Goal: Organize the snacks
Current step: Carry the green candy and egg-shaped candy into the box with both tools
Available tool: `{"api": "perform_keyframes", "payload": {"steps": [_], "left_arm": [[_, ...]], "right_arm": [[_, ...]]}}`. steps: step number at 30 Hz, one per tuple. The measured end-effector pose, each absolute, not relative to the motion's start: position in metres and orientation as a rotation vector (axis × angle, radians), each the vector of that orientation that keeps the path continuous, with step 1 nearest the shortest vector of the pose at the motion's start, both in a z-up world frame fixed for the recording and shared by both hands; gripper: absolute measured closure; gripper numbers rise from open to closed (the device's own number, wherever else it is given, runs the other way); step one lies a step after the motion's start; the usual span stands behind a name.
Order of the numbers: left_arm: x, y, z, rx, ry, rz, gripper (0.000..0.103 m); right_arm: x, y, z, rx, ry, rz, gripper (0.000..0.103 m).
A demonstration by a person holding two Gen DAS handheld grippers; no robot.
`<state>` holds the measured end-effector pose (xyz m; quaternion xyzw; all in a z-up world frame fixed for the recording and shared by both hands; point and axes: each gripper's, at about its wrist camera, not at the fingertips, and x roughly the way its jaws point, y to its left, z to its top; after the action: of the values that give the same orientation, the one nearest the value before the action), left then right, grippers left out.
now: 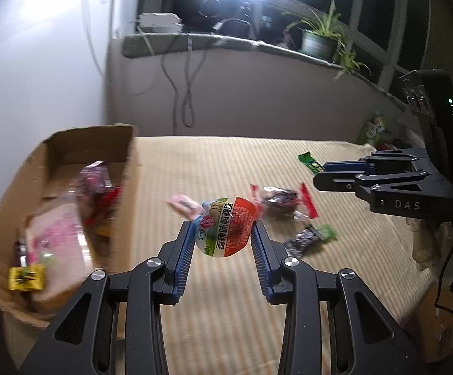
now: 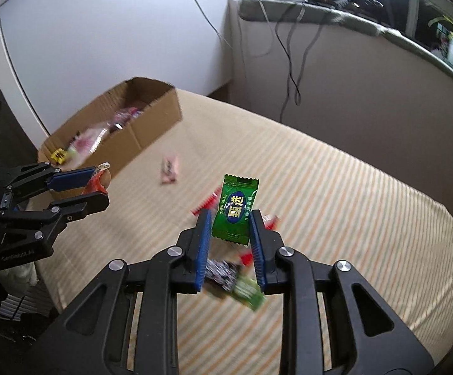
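Left gripper point(image 1: 223, 234): jaws clamped on a round foil-lidded snack cup point(image 1: 225, 226) with red, white and green print; the cup is lifted clear of the striped tablecloth point(image 1: 226, 156), its sides pressed by both blue pads.

Right gripper point(image 2: 230, 218): jaws closed on a green candy packet point(image 2: 236, 207); the packet stands upright between the pads, its crimped top edge above the fingertips, off the cloth.

Cardboard box point(image 2: 151, 125): open, at the far left of the table near the white wall; inside, a yellow wrapper point(image 1: 26, 277) and pink-and-white packets point(image 1: 57, 234), blurred; contents not readable.

Loose items on the cloth, seen from the left wrist: a pink packet point(image 1: 184, 204) just behind the cup; a dark snack in clear wrap with red ends point(image 1: 281, 201) to its right; a dark patterned packet with a green end point(image 1: 309, 237) nearer the camera.

From the right wrist view the left gripper sits beside the box's near end, red lid edge visible between its fingers.

Windowsill behind: potted plant point(image 1: 318, 39), cables hanging down the wall.
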<state>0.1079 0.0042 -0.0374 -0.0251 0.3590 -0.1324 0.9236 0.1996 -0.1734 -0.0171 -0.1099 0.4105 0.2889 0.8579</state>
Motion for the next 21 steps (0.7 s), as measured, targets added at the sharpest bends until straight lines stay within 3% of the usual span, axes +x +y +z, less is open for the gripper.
{"api": "perform_keyframes", "payload": {"steps": [21], "left_arm": [[0.094,0.112,-0.033,-0.125,0.700,-0.052,0.068]], "right_arm": [[0.217,-0.038,-0.001,-0.312,0.803,0.789,0.078]]}}
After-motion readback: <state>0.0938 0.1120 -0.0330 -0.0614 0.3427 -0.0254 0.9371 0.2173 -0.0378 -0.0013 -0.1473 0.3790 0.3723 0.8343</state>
